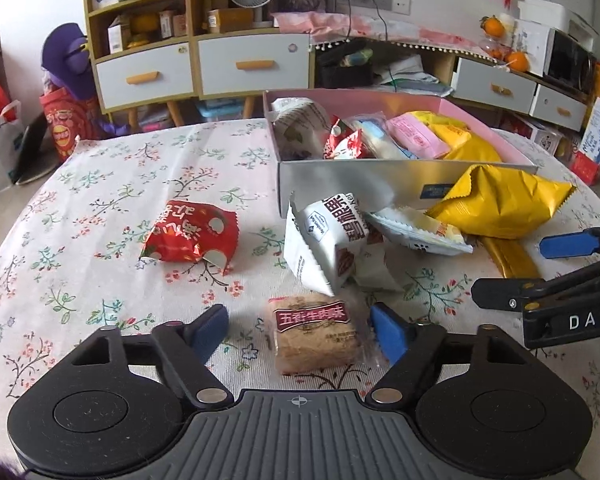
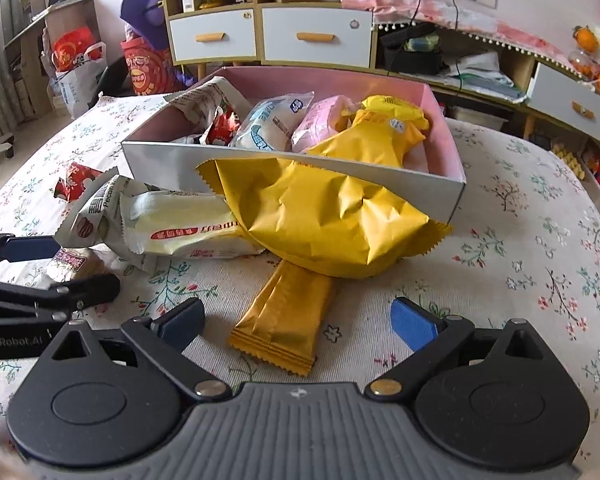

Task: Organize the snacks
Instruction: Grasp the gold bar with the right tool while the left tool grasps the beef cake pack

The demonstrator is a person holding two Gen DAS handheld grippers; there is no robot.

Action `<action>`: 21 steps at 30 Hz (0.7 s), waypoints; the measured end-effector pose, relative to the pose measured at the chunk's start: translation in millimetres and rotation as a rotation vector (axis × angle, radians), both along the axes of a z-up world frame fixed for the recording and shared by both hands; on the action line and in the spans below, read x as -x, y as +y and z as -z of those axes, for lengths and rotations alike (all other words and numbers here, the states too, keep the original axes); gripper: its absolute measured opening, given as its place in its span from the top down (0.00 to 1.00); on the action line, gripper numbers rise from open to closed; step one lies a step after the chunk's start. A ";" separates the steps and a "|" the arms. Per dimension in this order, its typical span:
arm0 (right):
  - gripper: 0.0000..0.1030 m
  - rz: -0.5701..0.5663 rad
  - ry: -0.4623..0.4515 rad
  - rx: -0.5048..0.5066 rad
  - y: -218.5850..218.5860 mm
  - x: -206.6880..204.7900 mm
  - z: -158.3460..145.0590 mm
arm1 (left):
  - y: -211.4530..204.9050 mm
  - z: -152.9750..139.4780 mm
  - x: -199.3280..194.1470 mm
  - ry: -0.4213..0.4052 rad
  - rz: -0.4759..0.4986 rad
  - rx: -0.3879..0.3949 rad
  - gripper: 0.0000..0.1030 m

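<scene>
The left gripper [image 1: 300, 330] is spread wide around a brown biscuit pack [image 1: 315, 334], seemingly not yet touching it. The right gripper [image 2: 298, 320] gapes around a yellow wafer pack [image 2: 280, 316]. The snack box [image 2: 168, 160] sits ahead of both.

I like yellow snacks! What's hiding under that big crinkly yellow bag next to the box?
A slim golden-yellow stick packet pokes out from under the big crinkly yellow bag, and a pale cream wrapper tucks under its left edge. The bag covers their far ends.
</scene>
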State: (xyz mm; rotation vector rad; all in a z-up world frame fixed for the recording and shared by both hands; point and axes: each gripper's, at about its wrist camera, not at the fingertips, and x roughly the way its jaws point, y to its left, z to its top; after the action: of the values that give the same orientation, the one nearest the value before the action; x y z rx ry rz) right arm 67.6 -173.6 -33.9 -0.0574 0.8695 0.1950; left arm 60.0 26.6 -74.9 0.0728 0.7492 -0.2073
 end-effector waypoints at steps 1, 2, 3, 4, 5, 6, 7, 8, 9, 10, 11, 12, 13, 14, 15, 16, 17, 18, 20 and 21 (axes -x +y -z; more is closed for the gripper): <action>0.05 -0.005 -0.003 0.001 -0.2 -0.1 -0.2 | -0.2 -0.6 -0.2 -0.001 -0.002 0.000 0.32; 0.07 -0.008 -0.007 0.000 -0.3 -0.6 -0.8 | -0.3 -1.1 -0.3 -0.001 -0.004 0.000 0.36; 0.08 -0.011 -0.011 -0.002 -1.2 -1.0 -1.1 | -0.5 -1.6 -0.4 0.000 -0.004 0.000 0.39; 0.10 -0.017 -0.011 -0.003 -2.1 -1.2 -1.6 | -0.5 -1.7 -0.3 0.000 -0.003 0.000 0.41; 0.16 -0.023 -0.011 -0.003 -2.7 -1.8 -2.2 | -0.6 -2.1 -0.2 0.001 -0.002 0.000 0.43; 0.19 -0.031 -0.012 -0.005 -3.2 -1.5 -3.5 | -0.8 -2.4 -0.2 0.002 -0.001 0.000 0.45; 0.27 -0.042 -0.012 -0.005 -2.9 -1.9 -4.9 | -1.0 -2.8 0.1 0.004 0.001 -0.001 0.47; 0.36 -0.055 -0.012 -0.007 -3.3 -1.5 -6.5 | -1.3 -3.3 0.5 0.006 0.003 -0.002 0.49; 0.41 -0.066 -0.013 -0.009 -3.7 -0.7 -7.8 | -1.5 -3.8 0.8 0.008 0.006 -0.001 0.50; 0.51 -0.073 -0.013 -0.010 -4.3 0.0 -8.8 | -1.4 -4.3 1.0 0.012 0.008 0.001 0.50; 0.58 -0.080 -0.012 -0.012 -5.2 0.9 -9.7 | -1.0 -4.7 1.4 0.015 0.009 0.004 0.51; 0.60 -0.086 -0.009 -0.012 -6.3 1.2 -10.7 | -0.8 -5.1 1.9 0.017 0.011 0.008 0.52; 0.65 -0.092 -0.005 -0.012 -7.2 1.4 -11.4 | -0.5 -5.5 2.4 0.021 0.013 0.013 0.53; 0.68 -0.100 -0.001 -0.010 -8.6 2.2 -12.0 | -0.4 -6.0 3.0 0.025 0.018 0.020 0.54; 0.69 -0.108 0.004 -0.009 -10.4 2.9 -12.8 | -0.2 -6.4 3.9 0.030 0.023 0.026 0.55; 0.70 -0.117 0.009 -0.011 -12.3 3.9 -13.5 | -0.2 -6.7 5.2 0.035 0.030 0.031 0.55; 0.71 -0.126 0.014 -0.011 -14.7 5.9 -14.1 | -0.8 -7.2 6.8 0.040 0.038 0.035 0.56; 0.71 -0.135 0.017 -0.010 -16.9 7.5 -14.3 | -1.4 -7.7 8.2 0.045 0.047 0.037 0.57; 0.71 -0.155 0.020 -0.002 -19.9 12.2 -14.5 | -3.0 -8.5 11.3 0.053 0.068 0.037 0.57; 0.71 -0.167 0.023 0.002 -21.0 15.1 -14.7 | -4.0 -8.8 12.9 0.056 0.080 0.036 0.57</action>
State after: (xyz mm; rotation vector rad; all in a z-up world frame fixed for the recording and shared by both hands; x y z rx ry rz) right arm 52.5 -194.7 -19.1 -0.1296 0.8886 0.3512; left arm 47.1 22.6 -66.1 0.0636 0.7992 -0.3001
